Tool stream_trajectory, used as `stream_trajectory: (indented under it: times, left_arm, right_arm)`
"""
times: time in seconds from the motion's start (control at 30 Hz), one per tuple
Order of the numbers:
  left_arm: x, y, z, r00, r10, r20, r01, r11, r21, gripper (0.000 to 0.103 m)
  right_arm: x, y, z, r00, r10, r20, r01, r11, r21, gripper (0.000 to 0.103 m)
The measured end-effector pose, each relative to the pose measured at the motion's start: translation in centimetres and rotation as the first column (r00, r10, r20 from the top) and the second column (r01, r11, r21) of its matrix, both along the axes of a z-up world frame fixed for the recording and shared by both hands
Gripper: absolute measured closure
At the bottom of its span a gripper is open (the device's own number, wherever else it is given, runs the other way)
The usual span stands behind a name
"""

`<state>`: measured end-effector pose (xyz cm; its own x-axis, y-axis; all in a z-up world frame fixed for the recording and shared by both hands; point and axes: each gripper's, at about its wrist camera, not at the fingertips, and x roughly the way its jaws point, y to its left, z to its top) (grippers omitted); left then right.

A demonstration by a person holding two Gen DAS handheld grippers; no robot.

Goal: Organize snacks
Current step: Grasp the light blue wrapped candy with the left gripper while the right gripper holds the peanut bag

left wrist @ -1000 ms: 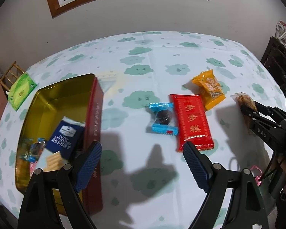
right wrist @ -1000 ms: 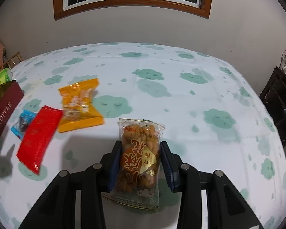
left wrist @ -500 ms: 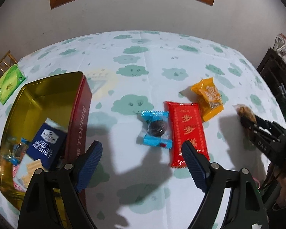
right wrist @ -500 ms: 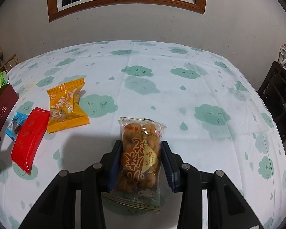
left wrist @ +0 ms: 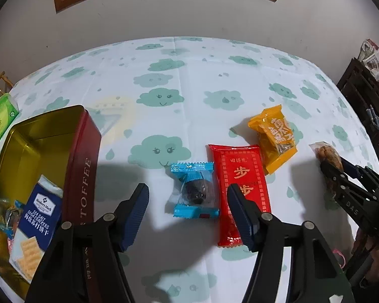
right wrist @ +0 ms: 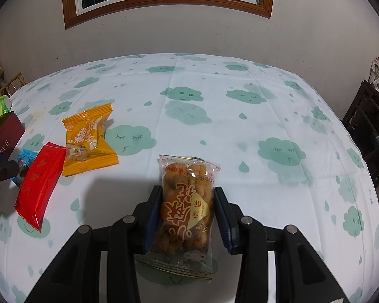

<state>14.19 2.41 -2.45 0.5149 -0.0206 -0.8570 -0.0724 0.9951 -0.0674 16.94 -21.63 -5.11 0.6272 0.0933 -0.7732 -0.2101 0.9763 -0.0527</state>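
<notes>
Two grippers work over the cloud-print tablecloth [left wrist: 189,58]. Left gripper [left wrist: 188,202], jaws just narrowing but still apart, straddles the blue snack packet [left wrist: 193,189] without touching it, right of the open toffee tin [left wrist: 82,156]. Right gripper [right wrist: 187,212] clamps a clear bag of fried twists [right wrist: 187,202], far right of that tin.

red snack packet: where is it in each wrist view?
Left wrist: red snack packet, centre-right, lying flat just right of the blue candy wrapper; its near part sits behind a gripper finger.
Right wrist: far left, lying flat.
Shared landmark: orange snack packet, beside its far end.
</notes>
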Motion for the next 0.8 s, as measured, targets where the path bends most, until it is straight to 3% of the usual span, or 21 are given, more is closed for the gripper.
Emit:
stream_trajectory:
  times: [0.17,0.4,0.5,0.8]
  left_arm:
    - [0.8,0.2,-0.9,0.999,0.020,-0.028,-0.020,1.000,-0.005,0.060]
    - [1.5,0.1,-1.8,0.999,0.014,-0.050,-0.014,1.000,-0.005,0.061]
    - [1.5,0.1,-1.9,0.999,0.013,-0.048,-0.013,1.000,-0.004,0.071]
    - [1.1,0.2,-1.8,0.999,0.013,-0.048,-0.013,1.000,-0.011,0.072]
  right_arm:
    - [0.0,0.0,-0.1,1.000,0.000,-0.002,0.000,1.000,0.007,0.061]
    - [0.0,0.1,-0.1,1.000,0.000,-0.002,0.000,1.000,0.008,0.061]
    - [0.0,0.0,-0.1,1.000,0.000,-0.002,0.000,1.000,0.007,0.061]
    - [0.0,0.0,-0.1,1.000,0.000,-0.004,0.000,1.000,0.008,0.061]
